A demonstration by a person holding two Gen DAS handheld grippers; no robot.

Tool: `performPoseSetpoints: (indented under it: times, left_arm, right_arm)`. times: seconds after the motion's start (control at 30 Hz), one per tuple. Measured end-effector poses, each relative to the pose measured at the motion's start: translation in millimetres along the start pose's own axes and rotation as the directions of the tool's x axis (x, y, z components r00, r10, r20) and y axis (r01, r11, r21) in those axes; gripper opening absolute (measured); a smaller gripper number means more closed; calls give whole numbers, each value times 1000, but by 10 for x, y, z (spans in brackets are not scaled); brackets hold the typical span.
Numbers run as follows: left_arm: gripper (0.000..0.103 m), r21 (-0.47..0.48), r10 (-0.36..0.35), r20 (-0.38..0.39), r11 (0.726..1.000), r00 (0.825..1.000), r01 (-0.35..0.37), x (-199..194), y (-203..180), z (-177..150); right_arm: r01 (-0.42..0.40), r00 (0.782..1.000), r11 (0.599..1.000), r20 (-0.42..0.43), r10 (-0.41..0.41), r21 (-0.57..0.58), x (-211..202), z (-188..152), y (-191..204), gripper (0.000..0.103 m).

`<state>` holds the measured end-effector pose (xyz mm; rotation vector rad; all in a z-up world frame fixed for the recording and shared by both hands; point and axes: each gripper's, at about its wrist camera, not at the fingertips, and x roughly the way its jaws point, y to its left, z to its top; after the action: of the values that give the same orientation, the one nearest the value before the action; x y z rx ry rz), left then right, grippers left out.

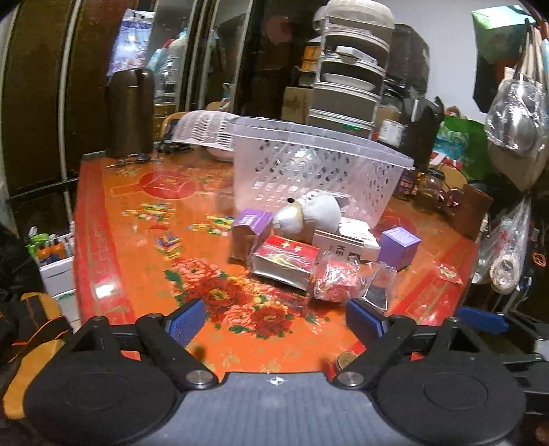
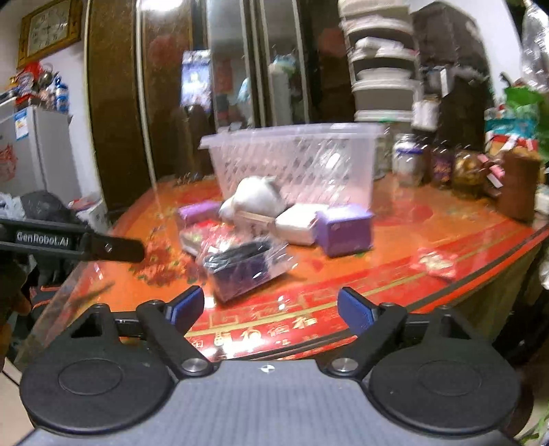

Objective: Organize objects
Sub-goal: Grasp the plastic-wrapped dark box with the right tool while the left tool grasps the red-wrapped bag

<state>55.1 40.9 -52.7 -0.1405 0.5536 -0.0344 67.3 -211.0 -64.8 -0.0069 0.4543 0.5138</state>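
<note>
Red packet (image 1: pixel 282 253) clear only in left view, wall clock (image 2: pixel 48 25) only in right, both claws (image 1: pixel 274 320) (image 2: pixel 271 310) spread apart, holding nothing

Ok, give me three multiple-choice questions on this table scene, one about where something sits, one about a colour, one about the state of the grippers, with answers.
1. Where is the grey plush toy?
A. inside the clear basket
B. on the table against the front of the basket
C. held in a gripper

2. What colour is the cube-shaped box at the right end of the pile?
A. purple
B. green
C. yellow

3. How are the two grippers?
A. both shut on items
B. left holds a bag
C. both open and empty

Answers: 
1 B, the toy lies on the floral table just in front of the clear basket, among the boxes. 
2 A, its faces are purple in both wrist views. 
3 C, the left gripper and right gripper show blue pads wide apart with nothing between them.
</note>
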Motion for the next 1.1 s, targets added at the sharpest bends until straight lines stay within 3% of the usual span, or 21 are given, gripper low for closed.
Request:
performPoseSetpoints:
  times: [0.23,0.43,0.67,0.73,0.77,0.97,1.1]
  left_arm:
    - [91,25,-30,-23,999,999,31,222,-2,20]
    - [91,7,-49,-27,999,998,49,280,69,34]
    - [91,48,-76,-37,996,996,78,349,-3,22]
    - [91,53,-76,-43,996,996,78,366,-13,20]
    - [91,54,-74,-47,996,996,77,373,-15,18]
    - [91,80,-61,-46,995,997,65,382,-87,12]
    - [90,86,-98,-52,991,994,103,400,-259,19]
  right_arm:
    - [-1,1000,998,4,1,-61,376,11,73,88]
    - [-56,998,992,3,57,-109,603,49,94,88]
    - [-97,995,990,13,99,-101,699,80,23,89]
    - [-89,996,989,17,92,-118,698,74,36,78]
    - [-79,996,989,19,82,-126,696,78,39,63]
    - [-25,999,995,32,28,-98,527,26,-105,59]
    - [2,999,998,50,2,-70,386,-35,-237,53]
